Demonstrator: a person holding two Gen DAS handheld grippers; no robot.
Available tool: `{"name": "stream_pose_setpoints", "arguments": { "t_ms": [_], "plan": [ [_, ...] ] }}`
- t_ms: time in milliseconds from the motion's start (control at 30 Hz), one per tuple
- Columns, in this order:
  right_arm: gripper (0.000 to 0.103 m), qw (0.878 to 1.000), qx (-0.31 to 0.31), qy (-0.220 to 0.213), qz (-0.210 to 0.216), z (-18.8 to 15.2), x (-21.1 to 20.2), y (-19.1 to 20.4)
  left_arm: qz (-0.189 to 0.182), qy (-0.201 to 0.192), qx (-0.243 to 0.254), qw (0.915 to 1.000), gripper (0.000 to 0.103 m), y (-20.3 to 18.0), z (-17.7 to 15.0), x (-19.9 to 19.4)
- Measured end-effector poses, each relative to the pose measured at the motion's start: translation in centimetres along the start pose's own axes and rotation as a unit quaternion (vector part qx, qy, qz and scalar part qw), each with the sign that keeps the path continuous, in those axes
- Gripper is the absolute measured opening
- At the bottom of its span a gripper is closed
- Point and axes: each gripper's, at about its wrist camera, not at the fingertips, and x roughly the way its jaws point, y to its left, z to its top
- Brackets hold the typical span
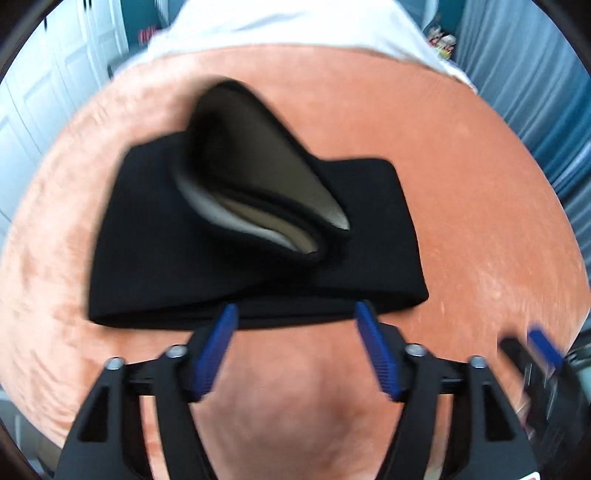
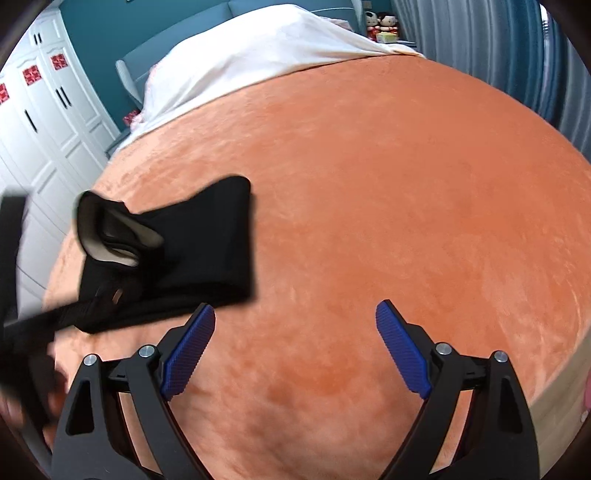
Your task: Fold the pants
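Observation:
Black pants (image 1: 240, 258) lie folded in a compact bundle on the orange bedspread (image 1: 461, 184). The waistband end gapes open on top and shows a grey lining (image 1: 266, 206). My left gripper (image 1: 293, 314) is open, its blue fingertips right at the bundle's near edge, holding nothing. In the right wrist view the pants (image 2: 192, 243) lie to the left. My right gripper (image 2: 295, 317) is open and empty over bare bedspread, just right of the bundle. The left gripper's black body (image 2: 22, 332) shows blurred at the left edge there.
A white quilt (image 2: 258, 51) lies at the bed's far end. White wardrobe doors (image 2: 44, 110) stand to the left and blue-grey curtains (image 2: 517, 55) to the right. Plush dolls (image 2: 382, 22) sit at the back. The right gripper's blue pad (image 1: 543, 343) shows blurred at the left view's right edge.

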Motion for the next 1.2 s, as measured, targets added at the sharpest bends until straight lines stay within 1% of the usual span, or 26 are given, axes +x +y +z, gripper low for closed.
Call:
{"name": "stream_pose_setpoints", "arguments": {
  "t_ms": [67, 100, 133, 167, 233, 333, 400, 467, 500, 533, 600, 633, 667, 700, 767, 800, 867, 900, 933, 967, 1000, 1033, 1067, 1100, 1167, 1200],
  "plan": [
    [0.089, 0.999, -0.017, 0.000, 0.028, 1.3, 0.6, 1.7, 0.020, -0.028, 0.012, 0.9993, 0.074, 1.6, -1.0, -2.4],
    [0.095, 0.998, -0.040, 0.007, 0.050, 2.2, 1.5, 3.3, 0.030, -0.033, 0.012, 0.9989, 0.075, 2.5, -1.1, -2.9],
    [0.096, 0.996, -0.062, 0.014, 0.068, 2.8, 2.5, 4.8, 0.048, -0.037, 0.006, 0.9981, 0.077, 3.8, -1.4, -3.6],
    [0.096, 0.994, -0.075, 0.018, 0.075, 3.2, 3.2, 5.8, 0.061, -0.038, -0.001, 0.9974, 0.078, 5.2, -1.6, -4.0],
    [0.096, 0.990, -0.112, 0.027, 0.078, 4.2, 5.6, 8.5, 0.085, -0.031, -0.019, 0.9957, 0.078, 8.1, -1.9, -4.4],
    [0.096, 0.988, -0.143, 0.031, 0.054, 5.4, 8.7, 11.1, 0.106, -0.009, -0.063, 0.9923, 0.078, 13.4, -2.4, -4.1],
    [0.096, 0.988, -0.142, 0.042, 0.051, 6.0, 10.6, 12.1, 0.112, -0.002, -0.082, 0.9903, 0.078, 15.9, -2.9, -4.0],
    [0.096, 0.988, -0.125, 0.066, 0.065, 6.2, 12.4, 12.6, 0.129, 0.007, -0.097, 0.9868, 0.078, 18.3, -3.4, -3.7],
    [0.096, 0.987, -0.114, 0.086, 0.067, 6.0, 13.8, 12.8, 0.130, 0.010, -0.102, 0.9862, 0.078, 19.3, -3.5, -3.4],
    [0.089, 0.985, -0.110, 0.114, 0.071, 5.7, 15.2, 13.0, 0.134, 0.012, -0.108, 0.9851, 0.078, 20.0, -3.6, -3.2],
    [0.057, 0.983, -0.098, 0.141, 0.066, 4.9, 16.7, 13.4, 0.136, 0.013, -0.117, 0.9836, 0.078, 21.0, -3.7, -3.0],
    [0.040, 0.983, -0.098, 0.137, 0.070, 4.8, 16.6, 13.7, 0.135, 0.014, -0.119, 0.9835, 0.078, 21.5, -3.7, -2.9],
    [0.033, 0.982, -0.104, 0.137, 0.079, 4.8, 16.0, 14.3, 0.136, 0.015, -0.121, 0.9832, 0.078, 21.8, -3.7, -2.8],
    [0.031, 0.983, -0.108, 0.125, 0.077, 5.0, 14.6, 15.0, 0.137, 0.016, -0.123, 0.9827, 0.078, 21.6, -3.6, -3.0],
    [0.029, 0.986, -0.122, 0.082, 0.078, 5.8, 11.0, 16.0, 0.140, 0.013, -0.122, 0.9824, 0.078, 22.0, -3.4, -3.1],
    [0.029, 0.989, -0.119, 0.053, 0.071, 6.3, 8.4, 15.9, 0.147, 0.010, -0.117, 0.9820, 0.078, 21.9, -3.3, -3.3],
    [0.029, 0.992, -0.113, 0.025, 0.048, 6.6, 5.8, 14.9, 0.152, 0.005, -0.103, 0.9829, 0.078, 21.4, -2.8, -3.7],
    [0.029, 0.993, -0.115, 0.018, 0.012, 6.2, 5.5, 13.8, 0.153, 0.005, -0.098, 0.9833, 0.078, 21.2, -2.7, -3.6],
    [0.030, 0.992, -0.118, 0.022, -0.023, 5.7, 6.1, 12.8, 0.148, 0.004, -0.091, 0.9847, 0.078, 20.7, -2.5, -3.8],
    [0.030, 0.990, -0.117, 0.054, -0.058, 4.7, 8.6, 11.1, 0.141, 0.003, -0.085, 0.9863, 0.078, 20.2, -2.3, -3.8],
    [0.031, 0.988, -0.109, 0.083, -0.066, 3.9, 10.5, 9.9, 0.137, 0.001, -0.082, 0.9871, 0.078, 19.6, -2.3, -3.9],
    [0.033, 0.988, -0.093, 0.111, -0.060, 3.0, 12.1, 8.6, 0.132, 0.001, -0.078, 0.9881, 0.078, 19.0, -2.2, -3.9],
    [0.035, 0.990, -0.082, 0.103, -0.047, 2.7, 12.1, 7.9, 0.130, 0.003, -0.071, 0.9890, 0.078, 18.3, -2.2, -3.9],
    [0.037, 0.992, -0.083, 0.085, -0.035, 3.0, 10.8, 8.0, 0.131, 0.006, -0.067, 0.9892, 0.078, 17.9, -2.2, -3.8],
    [0.041, 0.994, -0.084, 0.056, -0.033, 3.6, 8.5, 8.3, 0.136, 0.012, -0.052, 0.9893, 0.080, 16.7, -2.3, -3.7],
    [0.048, 0.995, -0.084, 0.034, -0.034, 3.9, 7.2, 8.4, 0.140, 0.016, -0.046, 0.9890, 0.080, 16.2, -2.4, -3.6]
  ]
}}
